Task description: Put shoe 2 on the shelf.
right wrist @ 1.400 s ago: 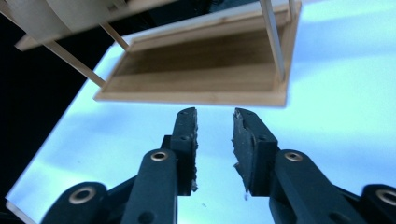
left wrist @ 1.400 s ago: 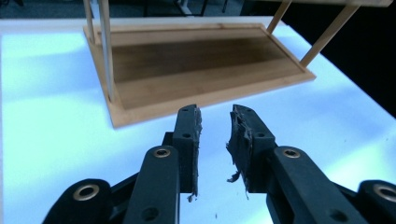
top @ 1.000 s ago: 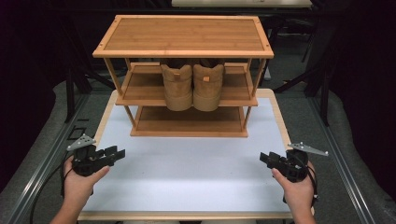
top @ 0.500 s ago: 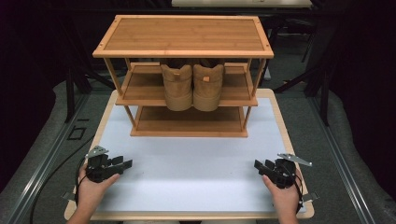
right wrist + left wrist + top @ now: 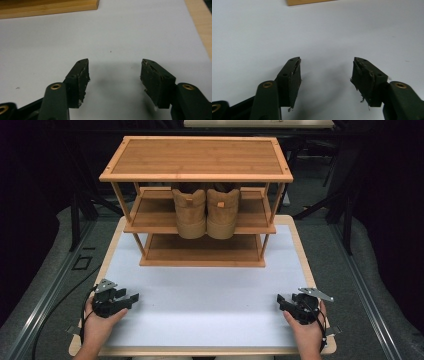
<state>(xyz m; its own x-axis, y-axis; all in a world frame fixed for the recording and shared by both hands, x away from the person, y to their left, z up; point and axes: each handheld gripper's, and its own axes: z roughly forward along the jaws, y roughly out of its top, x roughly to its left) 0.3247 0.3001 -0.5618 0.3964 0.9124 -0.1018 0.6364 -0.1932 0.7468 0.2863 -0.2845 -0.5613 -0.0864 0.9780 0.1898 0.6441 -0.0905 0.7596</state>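
At the near edge, the left gripper (image 5: pixel 131 298) and right gripper (image 5: pixel 283 300) have been lowered onto the white table (image 5: pixel 210 290), jaws just opened wide, nothing between them. Farther off, the boots (image 5: pixel 206 211) stand on the rack's (image 5: pixel 196 157) middle shelf, so the work appears finished.

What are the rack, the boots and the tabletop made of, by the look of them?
Rack: looks like bamboo or light wood, smooth honey finish with fine straight grain lines on the top shelf. Boots: tan, matte and soft-looking, probably suede or nubuck; no shine. Tabletop: white, flat matte sheet, likely laminate or a mat, with a pale wood edge around it.
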